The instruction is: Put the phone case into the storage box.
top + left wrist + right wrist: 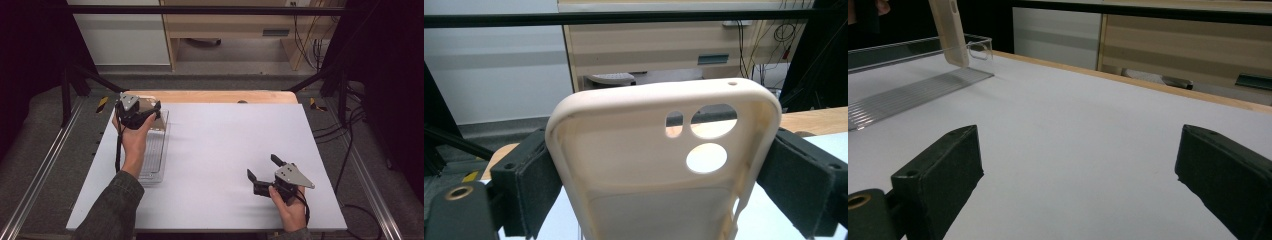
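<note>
Phone case [659, 165], cream-coloured, is lifted above the clear ridged tray [152, 160] at the white counter's [215, 150] far left, clamped across its width by the left gripper's [141, 114] fingers. Right gripper [265, 172] hovers near-right, fingers spread, empty. Likely next: carrying the case clear of the tray.

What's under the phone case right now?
The phone case, clamped in the left gripper, hangs over the ribbed clear tray. The hand hides part of the tray.
</note>
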